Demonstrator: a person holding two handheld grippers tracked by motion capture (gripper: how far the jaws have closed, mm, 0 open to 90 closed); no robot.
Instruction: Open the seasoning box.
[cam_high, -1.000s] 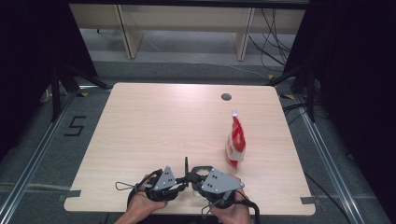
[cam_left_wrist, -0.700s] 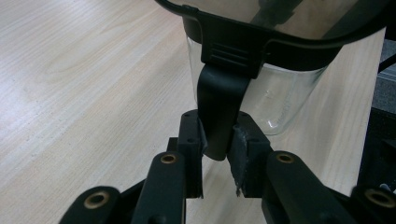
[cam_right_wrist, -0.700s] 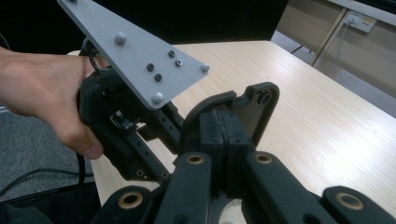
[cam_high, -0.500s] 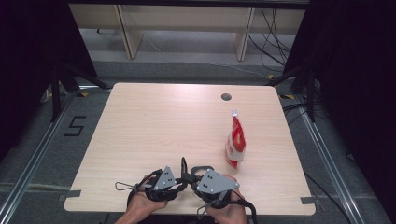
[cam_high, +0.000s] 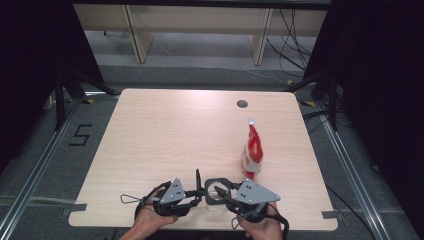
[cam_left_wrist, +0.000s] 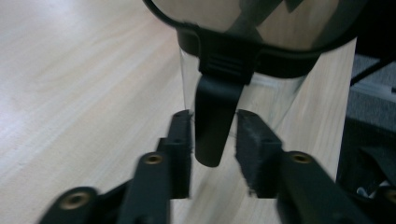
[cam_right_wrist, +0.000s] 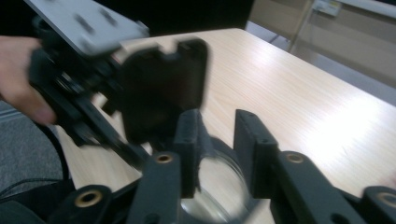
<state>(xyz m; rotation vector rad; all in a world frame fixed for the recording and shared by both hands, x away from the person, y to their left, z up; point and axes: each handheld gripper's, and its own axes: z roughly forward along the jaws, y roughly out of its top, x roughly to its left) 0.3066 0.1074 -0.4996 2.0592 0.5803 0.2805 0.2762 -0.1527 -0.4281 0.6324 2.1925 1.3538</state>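
High view first: both hands sit at the near edge of the pale wooden worktop (cam_high: 165, 130), and between them stands a clear glass jar (cam_high: 216, 192) with a black hinged lid (cam_high: 198, 181) flipped up beside it. The left gripper (cam_high: 196, 192) comes at the jar from the left, the right gripper (cam_high: 220, 192) from the right, their tips close together over its black rim. Just beyond the right hand a red-and-white bag (cam_high: 251, 150) stands upright, apart from the jar.

Left gripper view now: the black latch tab (cam_left_wrist: 212, 116) hanging from the jar's collar (cam_left_wrist: 233, 58) sits between the two pads (cam_left_wrist: 254, 149). The jaws have just been opening, and there's a gap on either side of the tab, so the hold is released.

Right gripper view, a bit blurred: the jaws straddle the jar's rim (cam_right_wrist: 219, 186), one pad (cam_right_wrist: 189, 149) inside the mouth and the other outside. They too have just been opening and look clear of the glass. The left gripper (cam_right_wrist: 161, 93) looms close ahead, by the raised lid.
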